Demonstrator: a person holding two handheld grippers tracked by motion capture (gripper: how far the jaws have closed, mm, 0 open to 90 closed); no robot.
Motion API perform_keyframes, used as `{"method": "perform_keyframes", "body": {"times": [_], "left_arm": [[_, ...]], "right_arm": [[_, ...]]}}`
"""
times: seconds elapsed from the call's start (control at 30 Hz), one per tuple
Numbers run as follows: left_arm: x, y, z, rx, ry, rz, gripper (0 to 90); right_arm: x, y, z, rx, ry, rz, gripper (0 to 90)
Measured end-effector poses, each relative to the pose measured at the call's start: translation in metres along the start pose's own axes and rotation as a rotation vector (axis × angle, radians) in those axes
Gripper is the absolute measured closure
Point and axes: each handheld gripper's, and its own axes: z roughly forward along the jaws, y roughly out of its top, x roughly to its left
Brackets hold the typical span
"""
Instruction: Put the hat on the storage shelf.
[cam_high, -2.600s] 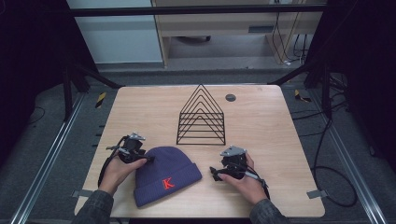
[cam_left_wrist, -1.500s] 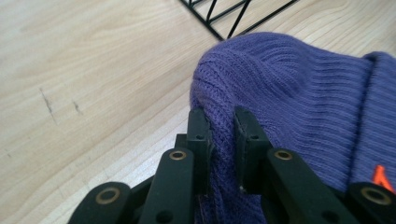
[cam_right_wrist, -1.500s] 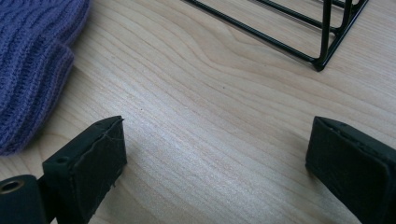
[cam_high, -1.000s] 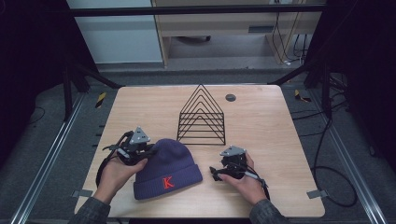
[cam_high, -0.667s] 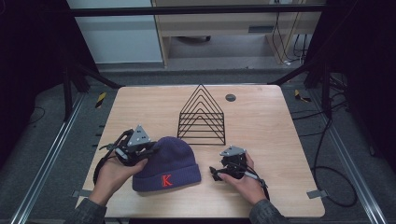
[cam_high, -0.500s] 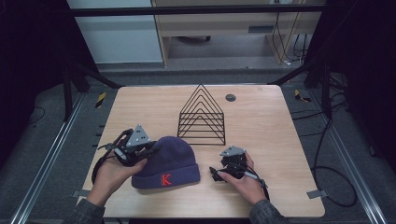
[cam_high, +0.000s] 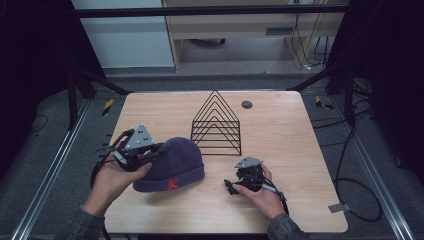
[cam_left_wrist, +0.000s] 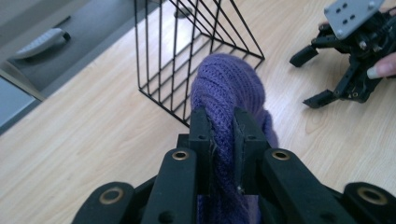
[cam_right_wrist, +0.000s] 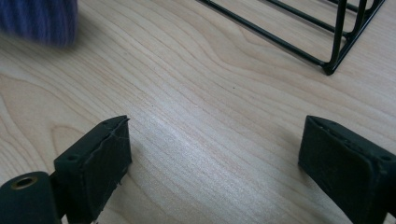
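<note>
Hat pinched at its crown by the left claw; right claw held spread over bare table.

The knit is clamped between the left jaws so that the hat can be raised; its brim hangs below, by the table. The wire rack is seen just beyond that claw. The left hand is angled inward, wrist lifted. The right jaws, lately narrowed a little, are kept apart with nothing between them, the hat off to their left, the hand resting low.
</note>
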Motion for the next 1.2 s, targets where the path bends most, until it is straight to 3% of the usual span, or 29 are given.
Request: {"method": "perform_keyframes", "body": {"times": [0.13,0.23,0.43,0.53,0.77,1.0,1.2], "left_arm": [[0.005,0.004,-0.009,-0.018,0.015,-0.005,79.6],[0.014,0.011,-0.02,-0.035,0.021,0.001,79.6],[0.022,0.022,-0.033,-0.056,0.033,0.021,79.6],[0.023,0.025,-0.037,-0.065,0.038,0.023,79.6],[0.027,0.031,-0.047,-0.093,0.036,0.02,79.6],[0.026,0.033,-0.049,-0.102,0.034,0.028,79.6],[0.023,0.034,-0.051,-0.109,0.029,0.047,79.6]], "right_arm": [[0.001,0.004,-0.006,-0.024,0.008,-0.005,14.4],[0.005,0.012,-0.018,-0.082,0.022,-0.007,20.4],[0.021,0.039,-0.035,-0.155,0.053,-0.079,28.3],[0.032,0.053,-0.042,-0.187,0.096,-0.099,32.8],[0.052,0.084,-0.045,-0.199,0.155,-0.185,39.2],[0.056,0.107,-0.041,-0.187,0.185,-0.209,38.8],[0.056,0.116,-0.037,-0.173,0.204,-0.216,37.8]]}}
